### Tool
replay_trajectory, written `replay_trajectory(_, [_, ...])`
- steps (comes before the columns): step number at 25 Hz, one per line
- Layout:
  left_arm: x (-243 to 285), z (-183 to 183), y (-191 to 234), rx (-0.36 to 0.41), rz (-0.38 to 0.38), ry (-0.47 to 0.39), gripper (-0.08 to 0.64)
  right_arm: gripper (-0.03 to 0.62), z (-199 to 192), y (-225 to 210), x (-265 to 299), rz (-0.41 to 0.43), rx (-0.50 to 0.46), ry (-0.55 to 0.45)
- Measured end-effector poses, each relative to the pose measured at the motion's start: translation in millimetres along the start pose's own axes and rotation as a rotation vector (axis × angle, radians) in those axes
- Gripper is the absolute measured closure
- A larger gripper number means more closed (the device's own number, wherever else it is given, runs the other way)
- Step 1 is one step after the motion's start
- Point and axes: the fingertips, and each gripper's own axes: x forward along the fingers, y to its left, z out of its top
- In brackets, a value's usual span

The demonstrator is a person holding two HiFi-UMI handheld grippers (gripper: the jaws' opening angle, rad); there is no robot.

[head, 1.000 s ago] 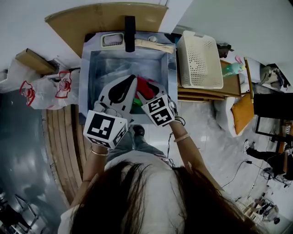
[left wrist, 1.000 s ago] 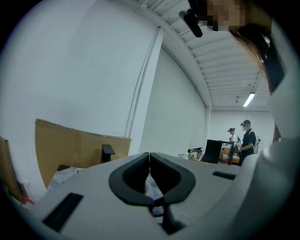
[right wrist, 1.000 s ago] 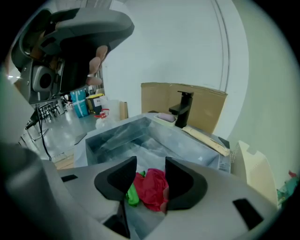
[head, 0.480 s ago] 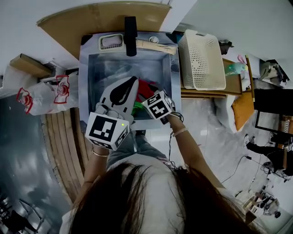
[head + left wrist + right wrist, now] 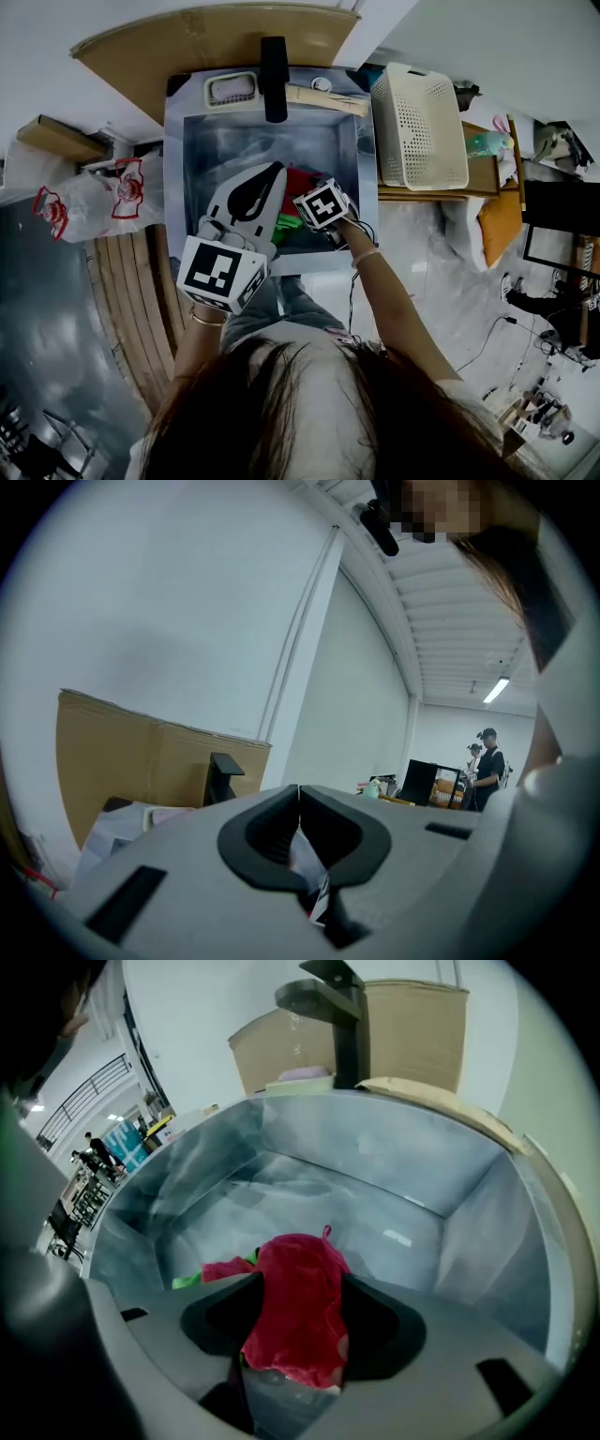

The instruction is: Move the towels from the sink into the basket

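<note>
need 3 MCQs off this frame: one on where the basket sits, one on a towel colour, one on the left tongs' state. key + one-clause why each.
1. In the head view, where is the white basket relative to the sink?
A) inside it
B) to its right, on a wooden top
C) on the floor to its left

2. The towel between the jaws of the right tongs is:
A) red
B) blue
C) white

3. The jaws of the left tongs are:
A) together
B) wide apart
C) clamped on a towel

Key:
1 B: the basket stands on the wood just past the sink's right rim.
2 A: the right gripper view shows red cloth between jaws that have just been opening and stand apart.
3 A: the left gripper view shows the tips meeting.
</note>
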Motion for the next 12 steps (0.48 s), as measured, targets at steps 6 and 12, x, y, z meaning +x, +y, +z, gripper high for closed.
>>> replay_trajectory(6, [3.1,-5.1,10.4,-0.015,0.002,0.012,0.552,0.300,-12.4,-6.9,22.3,0.018,0.072,0.070])
replay_trajectory(12, [6.9,-5.4,15.1,-0.022,-0.007,0.018,0.552,0.301,-17.3,-12.4,33.6,-0.008,0.111,0.090])
